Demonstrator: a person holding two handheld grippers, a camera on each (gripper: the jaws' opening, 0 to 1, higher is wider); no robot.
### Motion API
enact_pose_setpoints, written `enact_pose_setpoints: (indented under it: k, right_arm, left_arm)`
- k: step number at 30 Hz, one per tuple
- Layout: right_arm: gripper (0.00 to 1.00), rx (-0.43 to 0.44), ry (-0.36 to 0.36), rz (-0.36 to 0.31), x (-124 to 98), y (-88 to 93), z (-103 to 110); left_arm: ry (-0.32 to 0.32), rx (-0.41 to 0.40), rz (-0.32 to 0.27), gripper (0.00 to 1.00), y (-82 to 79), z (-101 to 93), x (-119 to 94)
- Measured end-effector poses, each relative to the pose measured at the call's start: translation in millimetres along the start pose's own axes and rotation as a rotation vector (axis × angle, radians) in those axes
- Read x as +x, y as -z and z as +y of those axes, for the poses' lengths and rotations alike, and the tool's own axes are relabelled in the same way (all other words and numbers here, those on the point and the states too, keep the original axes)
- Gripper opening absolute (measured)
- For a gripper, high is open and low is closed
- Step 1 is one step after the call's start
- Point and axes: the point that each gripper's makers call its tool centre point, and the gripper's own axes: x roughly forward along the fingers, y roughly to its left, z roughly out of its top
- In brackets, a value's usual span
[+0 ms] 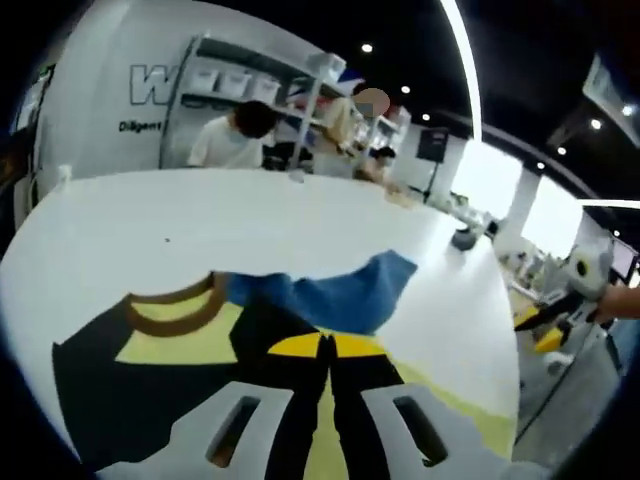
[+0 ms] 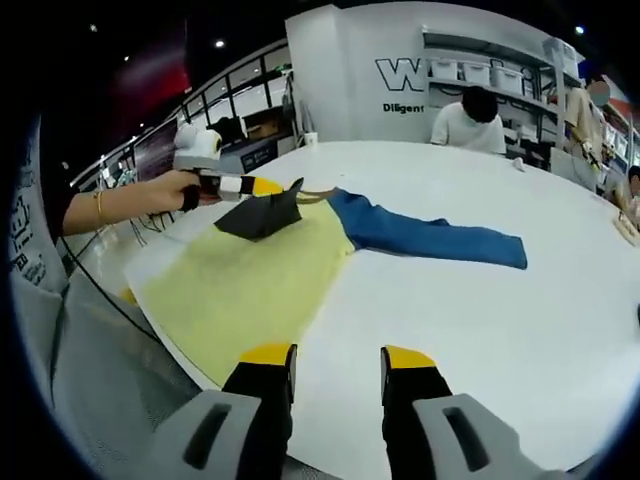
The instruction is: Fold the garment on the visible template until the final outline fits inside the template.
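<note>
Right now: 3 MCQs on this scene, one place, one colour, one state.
1. Where does the blue leg of the garment lie?
A. on the bare white table, past the template's edge
B. wholly on the template
C. hanging off the table

2. What colour is the template?
A. red
B. pale yellow
C. green

3. What is the left gripper doing?
A. open, far above the table
B. shut on the garment's dark fold
C. resting empty on the table

Answers: 1 A, the leg stretches over white surface beside the template. 2 B, the sheet is yellow. 3 B, its fingers meet on lifted dark cloth; the right gripper is open.
</note>
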Motion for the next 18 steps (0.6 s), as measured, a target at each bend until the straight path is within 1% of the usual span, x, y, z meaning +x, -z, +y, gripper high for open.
enact_pose_setpoints:
  k: [1, 2, 4, 6, 8, 13, 18]
  right_arm:
    - [0.29, 0.001, 0.001, 0.005, 0, 0.8, 0]
    - [0.29, 0.0, 0.001, 0.003, 0, 0.3, 0]
    - [0.29, -0.002, -0.002, 0.003, 0, -0.5, 1]
    - [0.3, -0.004, 0.001, 0.002, 0, -1.1, 1]
    - [0.29, -0.003, 0.0, 0.0, -1, -2.4, 1]
    - [0.29, -0.003, 0.005, -0.004, -2, -3.0, 0]
    - [0.29, -0.006, 0.011, 0.0, -2, -3.0, -3]
  left_arm:
    - [0.038, -0.005, 0.012, 0.0, 5.2, -8.0, 6]
    - [0.054, -0.01, 0.019, 0.0, 7.4, -11.2, 8]
    - [0.057, -0.017, 0.015, 0.0, 9.7, -13.5, 12]
    - [0.074, -0.018, 0.036, 0.0, 14.7, -22.6, 12]
    - [0.081, -0.011, 0.046, 0.0, 18.5, -26.4, 13]
    - [0.084, -0.002, 0.047, 0.0, 19.2, -27.0, 11]
    - [0.07, 0.044, 0.046, 0.0, 14.4, -23.4, 2]
